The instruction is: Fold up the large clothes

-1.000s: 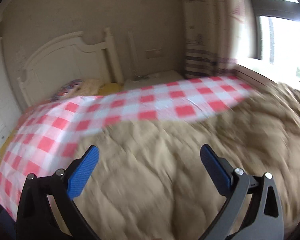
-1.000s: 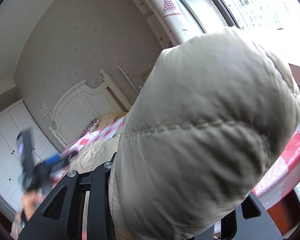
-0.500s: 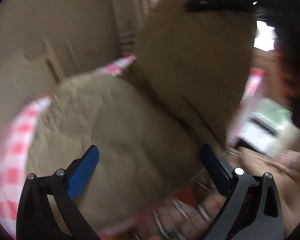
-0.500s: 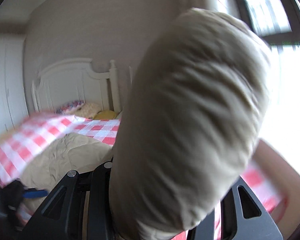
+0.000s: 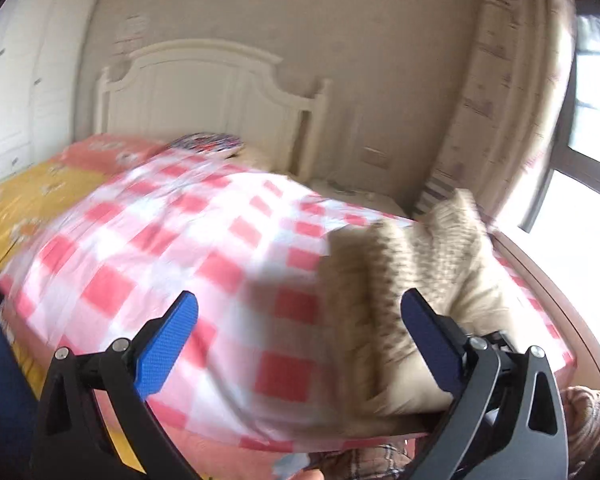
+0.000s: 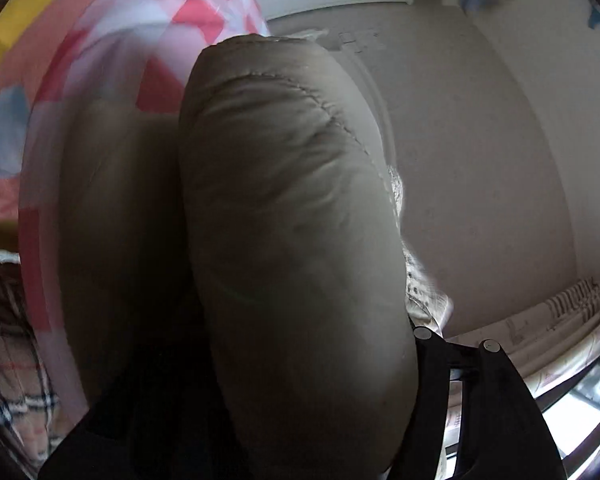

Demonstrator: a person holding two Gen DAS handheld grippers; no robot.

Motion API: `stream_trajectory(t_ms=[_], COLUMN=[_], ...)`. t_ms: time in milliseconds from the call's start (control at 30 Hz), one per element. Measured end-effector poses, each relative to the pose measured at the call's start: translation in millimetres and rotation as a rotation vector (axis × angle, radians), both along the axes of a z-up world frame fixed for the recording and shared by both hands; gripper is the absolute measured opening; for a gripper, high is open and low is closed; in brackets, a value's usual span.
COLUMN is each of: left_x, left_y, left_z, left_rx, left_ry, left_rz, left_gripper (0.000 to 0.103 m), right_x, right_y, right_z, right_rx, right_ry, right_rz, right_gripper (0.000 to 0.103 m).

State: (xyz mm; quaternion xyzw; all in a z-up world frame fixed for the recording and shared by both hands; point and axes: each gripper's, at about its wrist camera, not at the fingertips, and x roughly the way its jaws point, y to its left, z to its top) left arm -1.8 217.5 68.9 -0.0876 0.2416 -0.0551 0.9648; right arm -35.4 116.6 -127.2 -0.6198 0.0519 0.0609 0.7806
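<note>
Letting go cleanly matters: right gripper [image 6: 300,360] jaws are opening around the quilt [image 6: 292,220]; left gripper [image 5: 300,344] gapes empty.

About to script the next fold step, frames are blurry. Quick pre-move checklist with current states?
1. Left gripper empty, blue pads apart: ok.
2. Padded beige garment between the right gripper's jaws: ok, it fills the right wrist view; the jaws are opening.
3. Right pads still pressing on the fabric: cannot tell, the pads are hidden behind it.
4. Checked cover flat as a folding surface: not ok, it looks humped and blurred.
5. Garment's fold edges aligned: cannot tell, it shows only as a bunched heap in the left wrist view.
</note>
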Motion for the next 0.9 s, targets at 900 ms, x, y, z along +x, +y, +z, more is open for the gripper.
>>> stream_trajectory(t_ms=[900], left_x=[212.4], left_y=[-132.8], left_z=[-89.4], left_rx=[0.294], left_ry=[0.199], left_rz=[-0.110], left_gripper=[0.101], right_x=[-49.6], right_y=[-172.0], right_z=[122.7], right_rx=[0.690], right_ry=[0.503], right_rz=[0.269], right_gripper=[0.078])
